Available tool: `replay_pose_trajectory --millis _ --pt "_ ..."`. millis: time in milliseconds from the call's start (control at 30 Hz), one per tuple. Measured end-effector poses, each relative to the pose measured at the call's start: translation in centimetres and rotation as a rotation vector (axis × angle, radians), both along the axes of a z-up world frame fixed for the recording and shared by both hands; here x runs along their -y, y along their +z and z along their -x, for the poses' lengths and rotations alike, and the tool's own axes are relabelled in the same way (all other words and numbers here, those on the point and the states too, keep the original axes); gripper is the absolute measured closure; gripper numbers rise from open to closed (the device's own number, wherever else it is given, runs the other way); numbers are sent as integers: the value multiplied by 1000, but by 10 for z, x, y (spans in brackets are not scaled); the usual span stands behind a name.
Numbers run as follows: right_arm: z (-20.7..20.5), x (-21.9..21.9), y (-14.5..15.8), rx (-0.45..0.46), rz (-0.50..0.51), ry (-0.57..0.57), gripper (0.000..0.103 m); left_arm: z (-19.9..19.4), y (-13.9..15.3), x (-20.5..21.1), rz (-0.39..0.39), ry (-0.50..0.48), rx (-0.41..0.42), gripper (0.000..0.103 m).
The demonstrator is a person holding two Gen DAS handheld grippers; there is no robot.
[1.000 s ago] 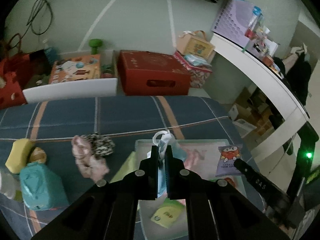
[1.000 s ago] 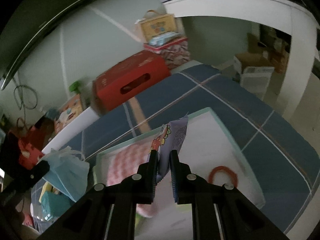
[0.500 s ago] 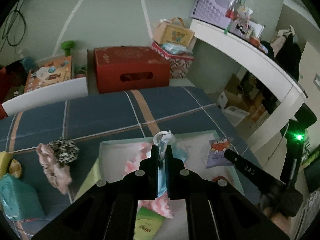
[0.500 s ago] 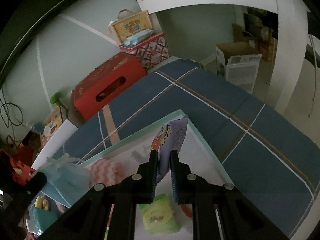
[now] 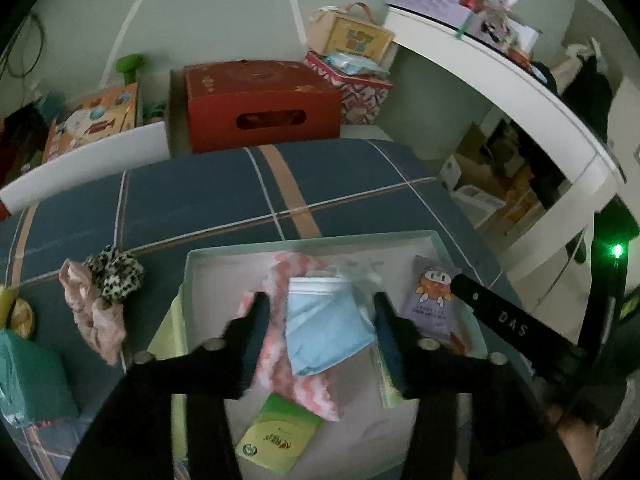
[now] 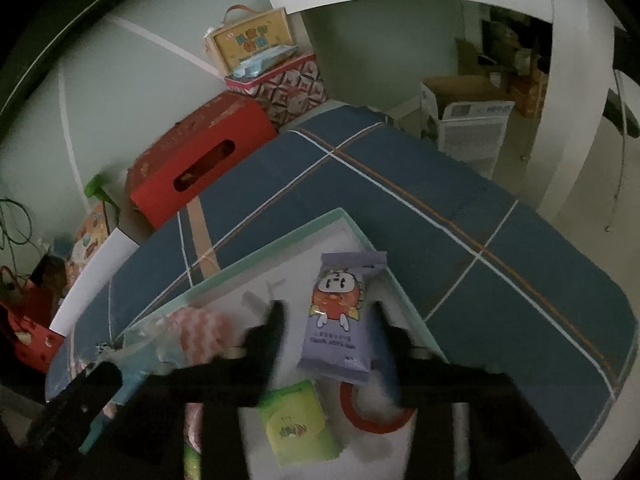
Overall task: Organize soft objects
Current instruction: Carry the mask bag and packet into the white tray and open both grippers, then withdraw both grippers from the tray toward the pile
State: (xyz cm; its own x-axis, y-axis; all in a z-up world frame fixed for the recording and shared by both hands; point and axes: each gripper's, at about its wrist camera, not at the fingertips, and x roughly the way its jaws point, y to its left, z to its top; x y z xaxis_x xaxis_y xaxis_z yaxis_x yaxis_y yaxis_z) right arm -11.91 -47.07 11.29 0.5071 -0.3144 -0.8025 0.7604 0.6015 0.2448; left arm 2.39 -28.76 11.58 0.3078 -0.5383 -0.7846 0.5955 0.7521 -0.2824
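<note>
A shallow pale-green box lies on the blue plaid bed. My left gripper hangs over it with its jaws opening. Between them, touched by neither pad, a light-blue bagged mask rests on a pink-and-white cloth. My right gripper is over the box's right part, jaws also opening. A purple cartoon snack packet sits loose between its fingers. That packet also shows in the left wrist view, beside a right finger.
The box also holds a green packet and a red ring. A leopard scrunchie, a pink scrunchie and a teal pack lie on the bed to its left. A red carton stands beyond the bed, a white desk to the right.
Both grippers were shut on their packets and now stand apart. The mask bag and the purple packet have dropped into the box. The left gripper moved right over the box.
</note>
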Motion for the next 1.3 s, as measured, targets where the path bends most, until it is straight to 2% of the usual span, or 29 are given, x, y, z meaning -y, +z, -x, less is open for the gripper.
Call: replay_pose_trajectory --millis 67,167,300,500,633,767,867,1100,1200,1300 --pt "1 -2 4 -23 16 -2 45 -3 3 -7 12 12 -13 45" --pt "1 -4 7 -62 32 -3 37 -10 3 -17 14 47 -39 35" --pt "-1 -8 8 -118 54 8 33 -20 -3 -27 -8 88 -78 32" --pt "-5 -14 9 -162 83 29 22 -33 -8 -46 -5 151 -115 20" --pt "-6 -18 10 -173 86 36 22 -41 -5 -63 1 206 -101 18" --pt "-9 -23 10 -179 86 47 22 -51 -14 -72 -54 257 -109 18" --pt "-10 -24 11 -178 89 53 22 -56 -18 -79 -46 277 -138 18" --pt "-13 -32 17 -181 106 62 22 -62 -16 -94 -54 324 -134 18" --pt "-23 -45 19 -181 122 103 22 -65 -17 -103 -71 352 -137 12" --pt "-38 -63 19 -177 129 168 22 -69 -18 -118 -78 387 -147 11"
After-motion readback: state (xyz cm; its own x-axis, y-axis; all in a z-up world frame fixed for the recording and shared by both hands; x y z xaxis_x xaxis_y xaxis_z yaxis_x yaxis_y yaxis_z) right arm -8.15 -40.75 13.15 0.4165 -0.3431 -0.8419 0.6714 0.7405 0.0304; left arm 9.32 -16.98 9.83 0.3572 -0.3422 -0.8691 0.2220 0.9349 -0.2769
